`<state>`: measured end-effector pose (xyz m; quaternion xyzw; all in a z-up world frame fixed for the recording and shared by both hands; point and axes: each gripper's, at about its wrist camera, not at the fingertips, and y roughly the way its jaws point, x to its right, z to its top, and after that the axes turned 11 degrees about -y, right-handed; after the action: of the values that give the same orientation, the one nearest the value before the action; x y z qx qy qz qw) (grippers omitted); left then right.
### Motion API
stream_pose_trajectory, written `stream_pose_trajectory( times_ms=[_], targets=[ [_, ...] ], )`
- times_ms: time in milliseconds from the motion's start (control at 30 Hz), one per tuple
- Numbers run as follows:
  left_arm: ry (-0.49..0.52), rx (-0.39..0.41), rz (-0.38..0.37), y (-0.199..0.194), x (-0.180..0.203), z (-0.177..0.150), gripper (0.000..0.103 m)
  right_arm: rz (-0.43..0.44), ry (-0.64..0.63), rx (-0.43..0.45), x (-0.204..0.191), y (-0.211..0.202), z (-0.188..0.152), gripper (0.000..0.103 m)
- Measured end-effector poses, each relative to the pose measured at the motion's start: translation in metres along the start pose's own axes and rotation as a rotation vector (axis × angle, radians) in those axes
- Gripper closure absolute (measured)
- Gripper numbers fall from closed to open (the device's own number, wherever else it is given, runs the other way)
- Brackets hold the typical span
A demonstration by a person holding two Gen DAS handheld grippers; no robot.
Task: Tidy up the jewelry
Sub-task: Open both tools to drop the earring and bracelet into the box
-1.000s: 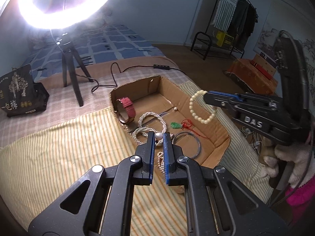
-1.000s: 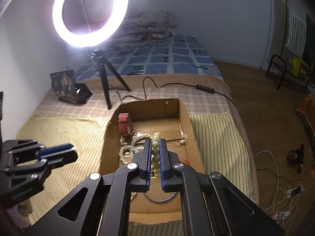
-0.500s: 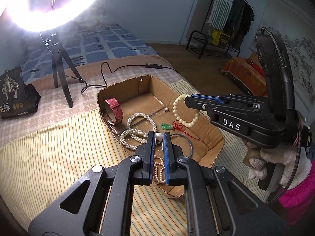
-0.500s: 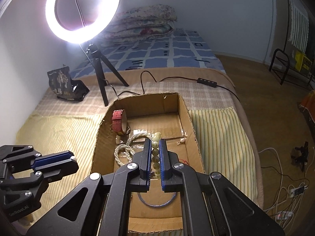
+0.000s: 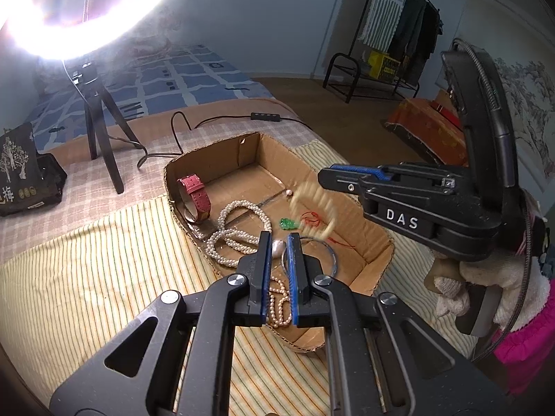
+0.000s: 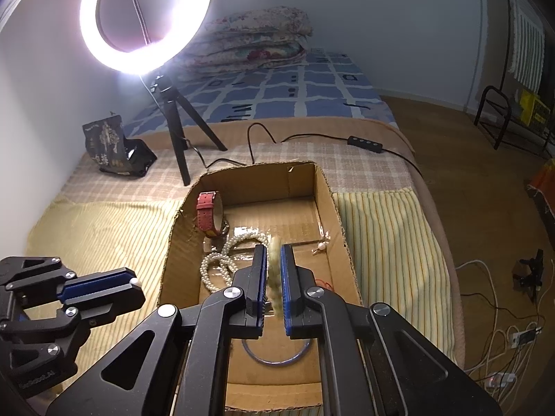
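Observation:
An open cardboard box (image 5: 373,232) (image 6: 180,235) lies on the striped cloth. In it are a red-strapped watch (image 5: 194,196) (image 6: 207,213), a white pearl necklace (image 5: 239,232) (image 6: 222,260), a green pendant on red cord (image 5: 288,223), a metal bangle (image 5: 327,253) (image 6: 277,355) and a small pearl earring (image 6: 321,248). My left gripper (image 5: 278,248) (image 6: 133,282) is shut on a single pearl (image 5: 277,247) above the box's near side. My right gripper (image 6: 274,260) (image 5: 324,175) has opened slightly; the cream bead bracelet (image 5: 314,209) (image 6: 275,277), blurred, is dropping from it over the box.
A lit ring light on a black tripod (image 5: 100,131) (image 6: 177,128) stands behind the box, its cable and switch (image 6: 364,144) trailing across the bed. A black packet (image 5: 24,176) (image 6: 111,145) lies at the left. Folded quilts (image 6: 256,40) and a clothes rack (image 5: 392,45) stand beyond.
The right gripper has loosened and the bead bracelet now falls, blurred, toward the box. Both grippers have moved lower and closer to the box. The left still holds its pearl.

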<state>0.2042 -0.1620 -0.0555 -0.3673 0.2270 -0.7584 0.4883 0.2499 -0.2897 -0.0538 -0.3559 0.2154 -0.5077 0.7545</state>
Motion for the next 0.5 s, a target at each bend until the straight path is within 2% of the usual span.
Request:
stream_pose_trajectory(
  times_ms=[33, 67, 100, 167, 300, 433, 500],
  targets=[
    [0.001, -0.002, 0.003, 0.0004, -0.0003, -0.0002, 0.097, -0.003, 0.000, 0.002, -0.0004, -0.0001, 0.0006, 0.088],
    [0.002, -0.003, 0.004, 0.0009, -0.0006, -0.0003, 0.092, -0.005, 0.001, 0.005, -0.0003, -0.0006, 0.0007, 0.085],
    [0.001, -0.003, 0.005, 0.0009, -0.0007, -0.0006, 0.079, -0.007, 0.001, 0.006, -0.0003, -0.0009, 0.0010, 0.077],
    [0.000, 0.008, 0.007, -0.0005, -0.0009, -0.0012, 0.066, -0.010, -0.001, 0.010, -0.0007, -0.0017, 0.0015, 0.074],
    [0.001, 0.014, 0.012, -0.0032, -0.0007, -0.0011, 0.066, -0.016, -0.003, 0.010, -0.0016, -0.0033, 0.0018, 0.073],
    [0.003, 0.013, 0.015, -0.0062, -0.0007, -0.0017, 0.066, -0.025, 0.001, 0.013, -0.0020, -0.0064, 0.0017, 0.066],
    [0.004, 0.015, 0.015, -0.0086, -0.0005, -0.0022, 0.065, -0.030, 0.000, 0.015, -0.0030, -0.0090, 0.0016, 0.066]
  ],
)
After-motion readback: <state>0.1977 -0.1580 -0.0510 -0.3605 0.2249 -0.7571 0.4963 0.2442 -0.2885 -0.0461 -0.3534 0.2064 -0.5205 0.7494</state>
